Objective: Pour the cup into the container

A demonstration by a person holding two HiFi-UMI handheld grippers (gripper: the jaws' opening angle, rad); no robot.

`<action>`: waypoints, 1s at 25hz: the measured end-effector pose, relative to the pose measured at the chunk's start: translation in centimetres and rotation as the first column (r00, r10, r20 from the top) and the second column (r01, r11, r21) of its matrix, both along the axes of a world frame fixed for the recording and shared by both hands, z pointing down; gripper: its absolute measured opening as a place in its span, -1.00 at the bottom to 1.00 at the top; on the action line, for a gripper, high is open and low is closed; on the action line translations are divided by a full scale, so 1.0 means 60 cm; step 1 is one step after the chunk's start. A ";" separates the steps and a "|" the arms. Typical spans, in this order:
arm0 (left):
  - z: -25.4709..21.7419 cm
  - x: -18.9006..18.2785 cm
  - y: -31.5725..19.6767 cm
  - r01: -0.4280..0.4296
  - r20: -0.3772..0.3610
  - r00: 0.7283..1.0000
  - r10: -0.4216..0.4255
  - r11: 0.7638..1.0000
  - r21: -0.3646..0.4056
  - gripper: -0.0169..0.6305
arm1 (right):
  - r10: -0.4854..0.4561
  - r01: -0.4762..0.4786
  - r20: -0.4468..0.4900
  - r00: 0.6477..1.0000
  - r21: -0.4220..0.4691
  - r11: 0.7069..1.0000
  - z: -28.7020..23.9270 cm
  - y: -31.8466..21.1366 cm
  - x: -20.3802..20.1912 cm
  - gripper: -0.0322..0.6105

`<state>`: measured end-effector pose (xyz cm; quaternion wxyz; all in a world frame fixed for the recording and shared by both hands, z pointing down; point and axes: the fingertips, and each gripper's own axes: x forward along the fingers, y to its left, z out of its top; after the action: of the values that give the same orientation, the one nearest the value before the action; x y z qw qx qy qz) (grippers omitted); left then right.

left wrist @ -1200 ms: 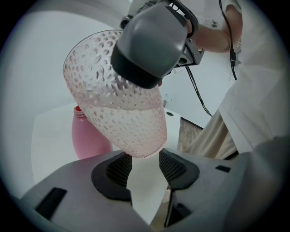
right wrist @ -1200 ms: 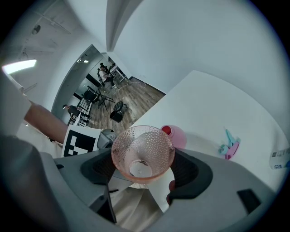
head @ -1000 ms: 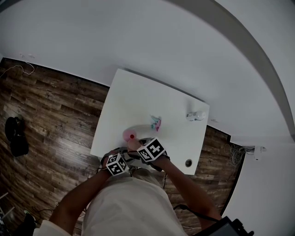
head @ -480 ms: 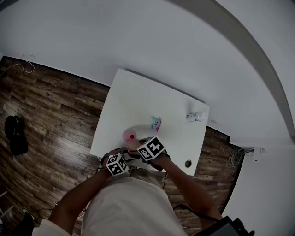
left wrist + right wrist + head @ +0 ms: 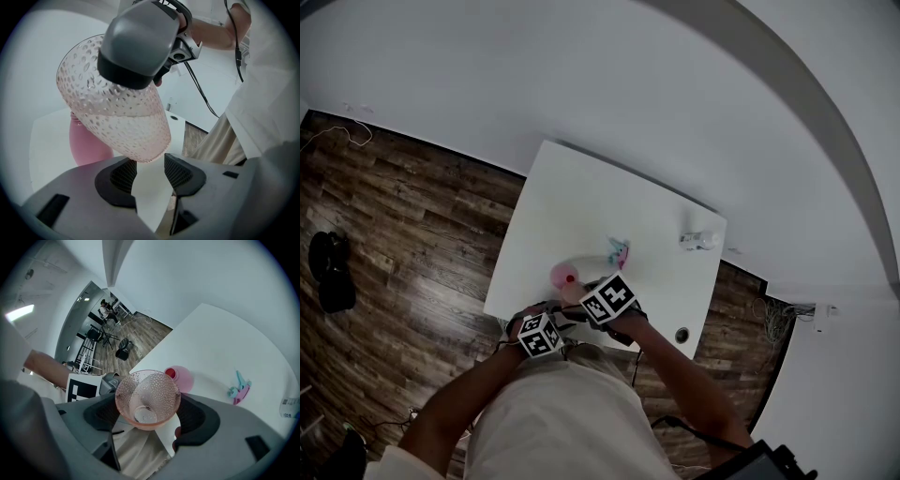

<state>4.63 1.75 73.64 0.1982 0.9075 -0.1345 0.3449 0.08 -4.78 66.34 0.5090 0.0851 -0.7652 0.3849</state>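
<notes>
1. The right gripper (image 5: 149,414) has its jaws clamped on the wall of a pink dimpled glass cup (image 5: 147,397).
2. The cup is tilted in the air, just on the near side of the pink container (image 5: 180,377). A faint level line possibly indicates clear liquid.
3. The container stands upright on the white table (image 5: 581,206), close to its near edge.
4. The left gripper (image 5: 150,176) sits below the cup, jaws partly apart, holding nothing.

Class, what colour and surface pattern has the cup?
Translucent pink cup, dotted with small raised bumps; best seen in the left gripper view.
</notes>
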 end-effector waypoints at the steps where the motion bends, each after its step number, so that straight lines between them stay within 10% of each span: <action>1: 0.000 0.000 -0.001 0.000 0.000 1.000 0.000 1.000 0.001 -0.35 | -0.004 0.004 -0.002 1.000 -0.002 1.000 0.000 -0.001 0.000 0.27; 25: -0.003 0.008 0.005 -0.002 -0.019 1.000 0.001 1.000 -0.007 -0.35 | -0.054 0.050 -0.055 0.997 -0.065 0.997 0.006 0.000 -0.003 0.26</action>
<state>5.09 2.06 73.48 0.2026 0.9102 -0.1307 0.3368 -0.12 -4.76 66.67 0.5427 0.0598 -0.7399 0.3930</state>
